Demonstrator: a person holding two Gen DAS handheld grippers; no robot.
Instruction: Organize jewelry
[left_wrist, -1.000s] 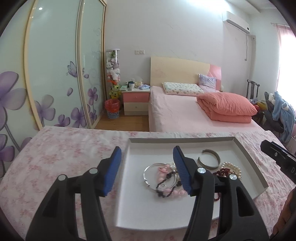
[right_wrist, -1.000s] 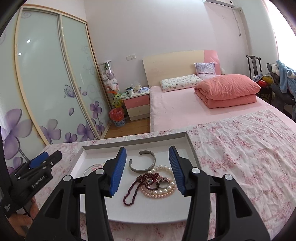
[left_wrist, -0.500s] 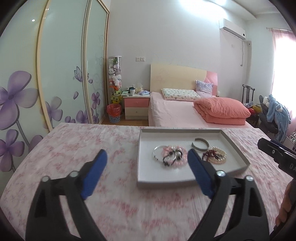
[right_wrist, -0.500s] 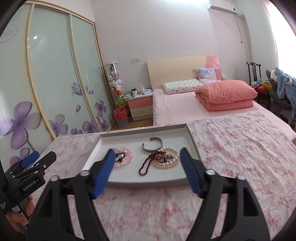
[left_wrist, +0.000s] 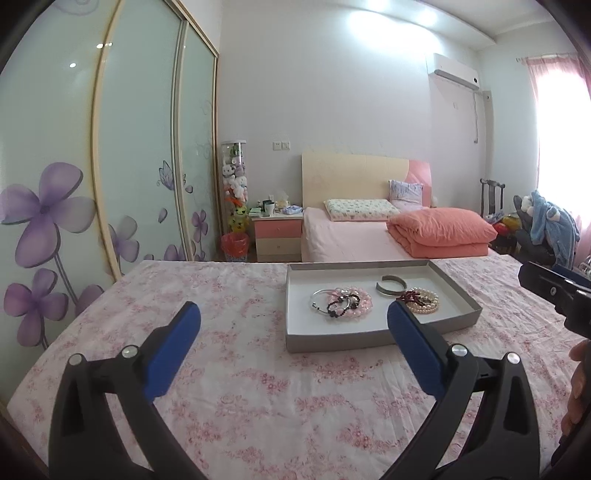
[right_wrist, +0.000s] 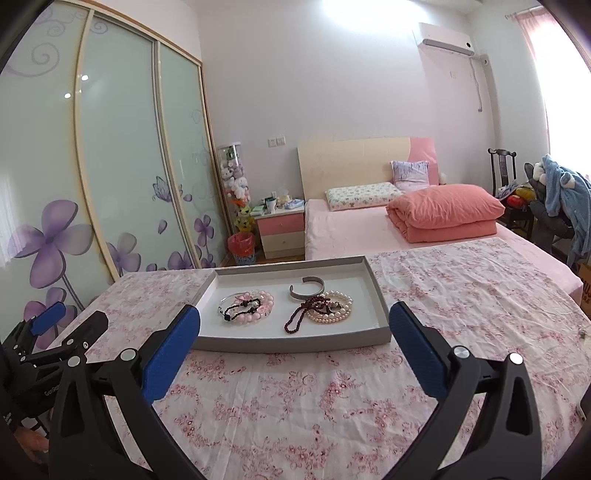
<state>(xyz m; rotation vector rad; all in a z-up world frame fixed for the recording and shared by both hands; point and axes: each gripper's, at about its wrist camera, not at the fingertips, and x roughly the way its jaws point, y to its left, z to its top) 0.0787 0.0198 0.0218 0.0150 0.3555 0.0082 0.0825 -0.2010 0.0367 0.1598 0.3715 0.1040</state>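
Observation:
A shallow grey tray (left_wrist: 369, 341) (right_wrist: 295, 343) lies on the flowered cloth. Its left half holds a silver bangle (right_wrist: 225, 301), a pink bead bracelet (right_wrist: 265, 308) and a dark bead bracelet (left_wrist: 341, 308) in one heap. Its right half holds a silver cuff (right_wrist: 306, 290), a pearl strand (right_wrist: 336, 314) and a dark red bead string (right_wrist: 297, 319). My left gripper (left_wrist: 293, 314) hovers short of the tray's near left corner, jaws opening, nothing between them. My right gripper (right_wrist: 294, 314) hangs before the tray's near wall, jaws opening, also with nothing between them.
The table wears a pink floral cloth (left_wrist: 258, 387). Beyond it stand a bed (left_wrist: 351, 240) with a folded orange quilt (left_wrist: 443, 229), a nightstand (left_wrist: 277, 236) and flowered sliding wardrobe doors (left_wrist: 140, 147). A chair heaped with clothes (right_wrist: 561, 195) is at the far right.
Both grippers have drawn back from over the tray to the near side of the table, and their jaws have spread wide. The jewelry lies unmoved in the tray.

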